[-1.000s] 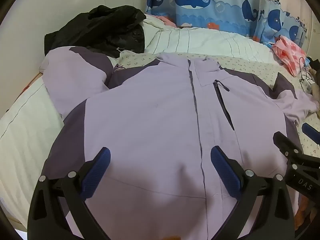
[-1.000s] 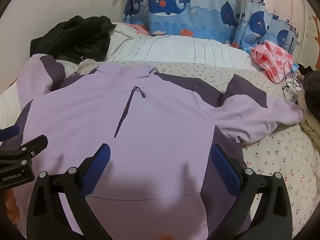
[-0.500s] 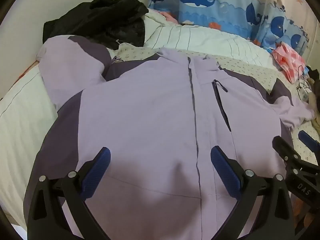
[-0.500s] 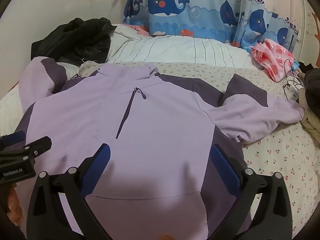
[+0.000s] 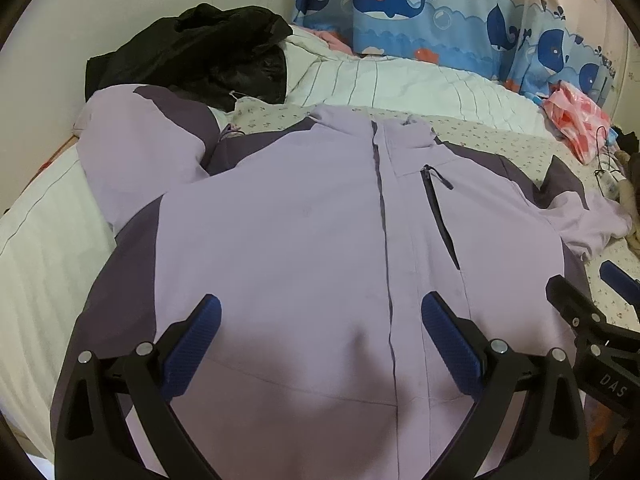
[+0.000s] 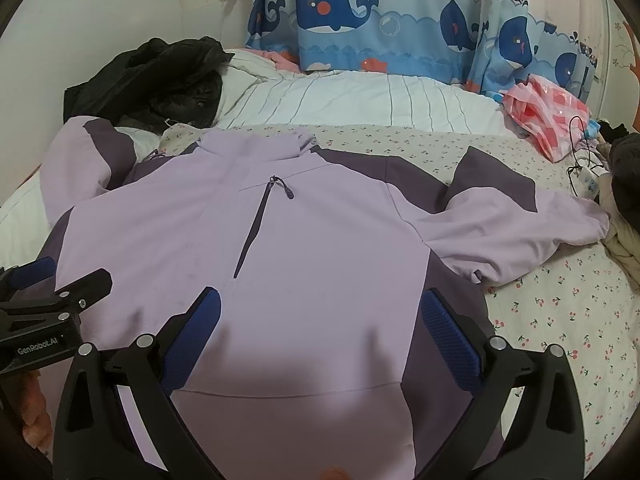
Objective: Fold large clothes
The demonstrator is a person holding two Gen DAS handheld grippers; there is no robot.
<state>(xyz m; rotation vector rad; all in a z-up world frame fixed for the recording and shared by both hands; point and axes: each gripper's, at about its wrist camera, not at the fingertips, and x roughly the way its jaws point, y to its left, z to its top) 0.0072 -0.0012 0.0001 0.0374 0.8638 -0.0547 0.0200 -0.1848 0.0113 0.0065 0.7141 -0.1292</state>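
Observation:
A large lilac jacket point(image 5: 288, 240) with dark purple panels lies front up, zipped, spread flat on the bed; it also shows in the right wrist view point(image 6: 320, 248). Its left sleeve point(image 5: 132, 152) bends up toward the wall, its right sleeve point(image 6: 520, 220) lies out to the right. My left gripper point(image 5: 320, 320) is open and empty above the lower left front. My right gripper point(image 6: 320, 316) is open and empty above the lower right front. Each gripper shows at the edge of the other's view.
A black jacket point(image 5: 192, 64) is heaped at the back left by the wall. A striped quilt point(image 6: 360, 100) lies behind, under a whale curtain point(image 6: 400, 16). A pink bag point(image 6: 548, 116) and a cable sit at the right. The floral sheet point(image 6: 560, 320) shows at the right.
Both grippers have moved a little forward and up over the jacket. Both stay open. The jacket has not moved.

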